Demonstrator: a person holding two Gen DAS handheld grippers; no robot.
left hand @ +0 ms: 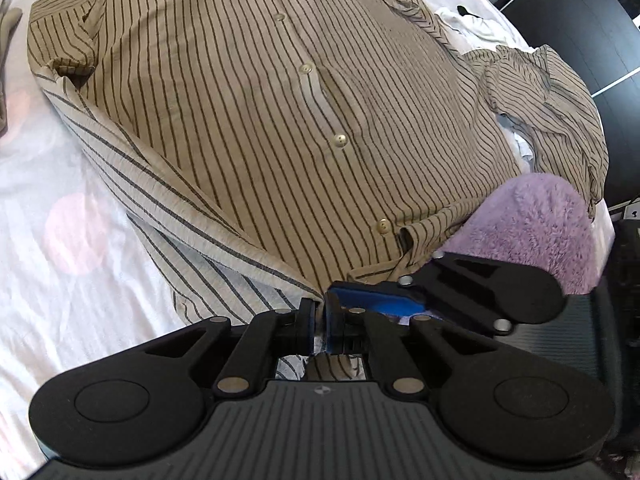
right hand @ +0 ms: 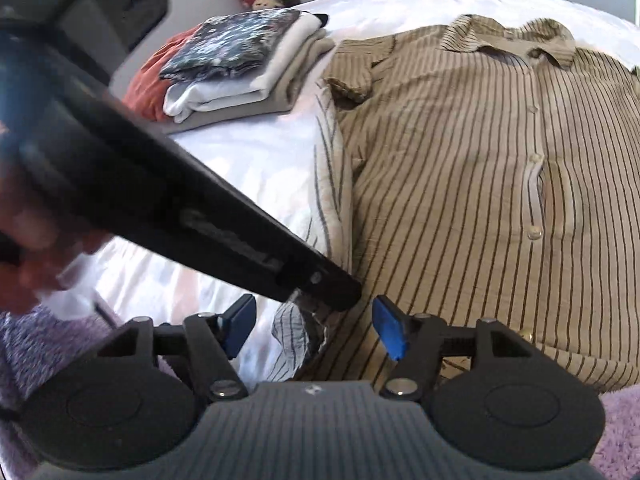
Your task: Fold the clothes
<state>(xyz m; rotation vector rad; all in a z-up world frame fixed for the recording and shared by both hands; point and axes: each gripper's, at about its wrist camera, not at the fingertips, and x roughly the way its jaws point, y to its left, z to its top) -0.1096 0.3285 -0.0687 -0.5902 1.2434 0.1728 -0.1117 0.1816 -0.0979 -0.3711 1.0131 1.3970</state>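
Observation:
A tan button-up shirt with dark stripes [left hand: 280, 92] lies front up on the white bed; it also shows in the right wrist view [right hand: 460, 184]. Its left side is folded under, showing paler fabric [left hand: 192, 236]. My left gripper [left hand: 319, 322] is shut on the shirt's bottom hem corner. My right gripper [right hand: 314, 330] is open, its blue pads either side of the same hem corner [right hand: 296, 340]. The right gripper also shows in the left wrist view [left hand: 384, 300], just right of the left one. The left gripper's body [right hand: 200, 216] crosses the right wrist view.
A stack of folded clothes [right hand: 240, 68] sits at the bed's far left corner. A purple fluffy item [left hand: 532, 228] lies by the shirt's hem. White crumpled cloth [left hand: 476, 24] lies beyond the right sleeve. The bedsheet [left hand: 60, 208] has pink dots. Dark furniture stands at the right.

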